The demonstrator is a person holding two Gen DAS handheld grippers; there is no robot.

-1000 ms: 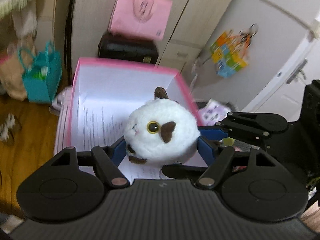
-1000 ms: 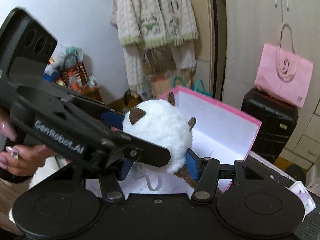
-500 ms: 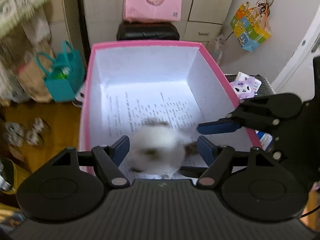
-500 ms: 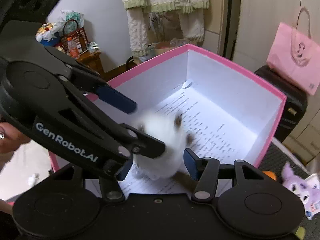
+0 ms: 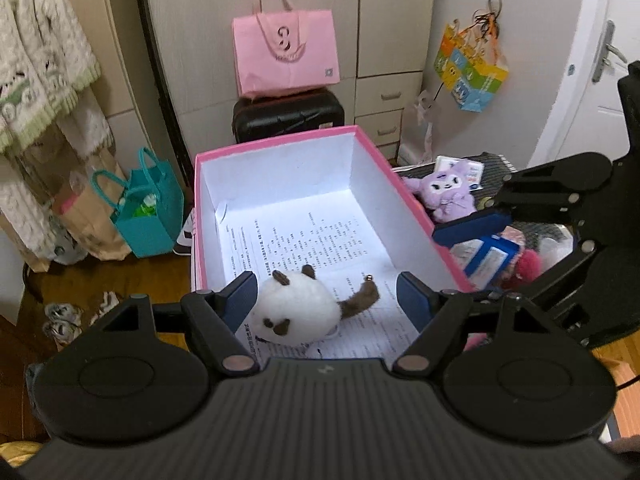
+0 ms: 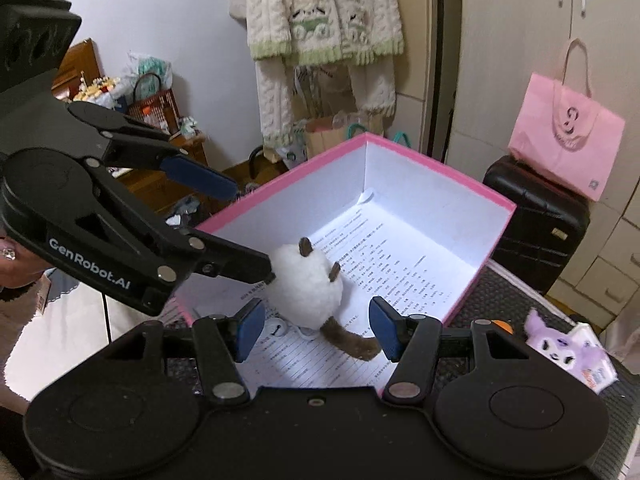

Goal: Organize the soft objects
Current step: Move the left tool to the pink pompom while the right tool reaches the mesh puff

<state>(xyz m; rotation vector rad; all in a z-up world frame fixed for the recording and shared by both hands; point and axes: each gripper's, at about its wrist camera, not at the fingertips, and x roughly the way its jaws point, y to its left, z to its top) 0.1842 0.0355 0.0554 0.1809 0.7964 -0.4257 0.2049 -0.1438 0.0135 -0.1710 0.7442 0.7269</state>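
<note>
A round white plush toy (image 5: 296, 312) with brown ears and a brown tail lies on printed paper on the floor of the pink box (image 5: 276, 142), near its front end. My left gripper (image 5: 328, 300) hangs open above it, its pads clear of the fur. My right gripper (image 6: 316, 328) is open too, over the toy (image 6: 308, 292) and its tail. In the right wrist view the left gripper (image 6: 240, 228) reaches in from the left, one fingertip close beside the toy. A purple plush toy (image 5: 444, 192) lies outside the box (image 6: 436, 168) on the right.
A pink fluffy item (image 5: 528, 264) and a blue packet (image 5: 492, 256) lie on the dark mat right of the box. Behind it a black suitcase (image 5: 288, 116) carries a pink bag (image 5: 286, 56). A teal bag (image 5: 148, 208) stands on the floor at left, under hanging knitwear (image 6: 320, 12).
A second ago both grippers held the white toy above the box. It dropped onto the paper inside, and both grippers stand open and have drawn back from it.
</note>
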